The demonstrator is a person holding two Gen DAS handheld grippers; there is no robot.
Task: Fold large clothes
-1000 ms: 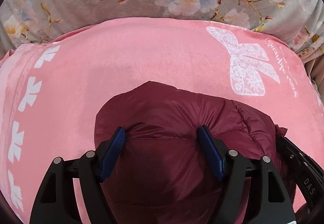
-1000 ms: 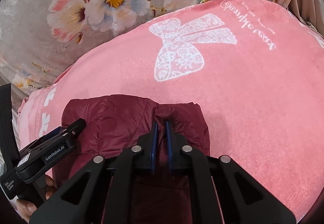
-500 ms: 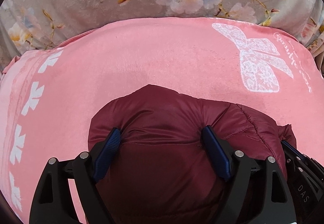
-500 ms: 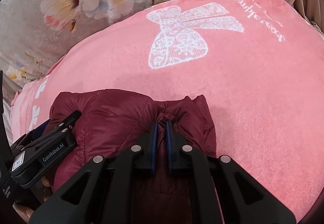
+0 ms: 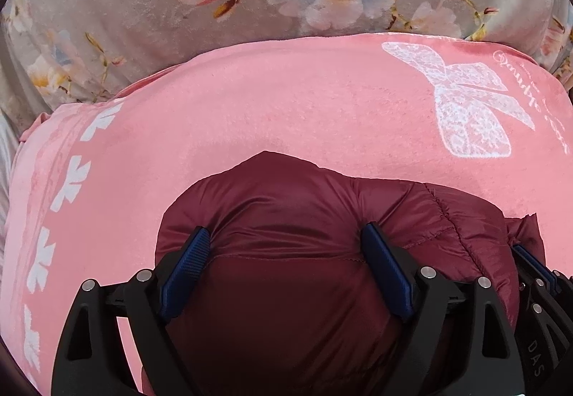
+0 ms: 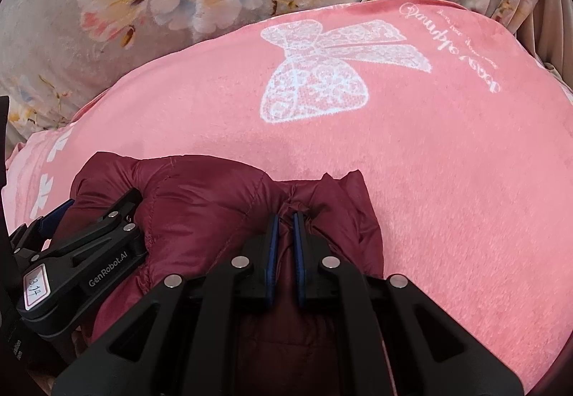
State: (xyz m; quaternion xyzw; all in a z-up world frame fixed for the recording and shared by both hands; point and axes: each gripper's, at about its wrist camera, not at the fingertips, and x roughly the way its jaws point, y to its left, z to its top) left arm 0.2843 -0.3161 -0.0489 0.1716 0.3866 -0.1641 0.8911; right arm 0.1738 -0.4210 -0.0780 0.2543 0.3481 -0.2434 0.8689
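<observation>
Jacket [image 5: 286,217] lower; left claw [image 5: 286,252] opening.

A grey floral bedspread [image 5: 107,20] is covering the bed, and a pink blanket [image 6: 447,163] with a white lace bow [image 6: 315,81] is lying spread over it. A bundled maroon puffer jacket [image 5: 286,217] is resting on the pink blanket.

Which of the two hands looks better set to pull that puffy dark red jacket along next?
The right. Its fingers are shut on a pinch of the maroon jacket, which lies on the pink blanket. The left gripper is opening, jacket bulging between its fingers, so it would need to grip again first.
</observation>
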